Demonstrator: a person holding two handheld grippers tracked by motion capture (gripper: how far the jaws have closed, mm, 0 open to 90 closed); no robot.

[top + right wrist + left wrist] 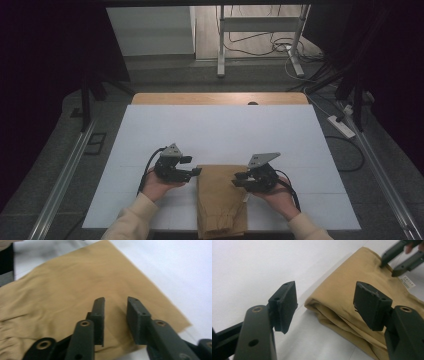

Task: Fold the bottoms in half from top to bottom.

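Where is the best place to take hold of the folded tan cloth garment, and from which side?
Probably the folded tan cloth garment is best gripped at its thick folded edge, from the left side. There the stacked layers rise off the white table, and the open left gripper already faces that edge, so its jaws could slide around it.

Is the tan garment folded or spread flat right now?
Folded. The tan garment lies as a narrow strip, and the left gripper view shows stacked layers at its rounded fold edge.

A white board [220,130] lies on a wooden table [220,98]. Behind it stand a metal frame [260,30] and cables [260,47]. A power strip [341,126] lies on the floor.
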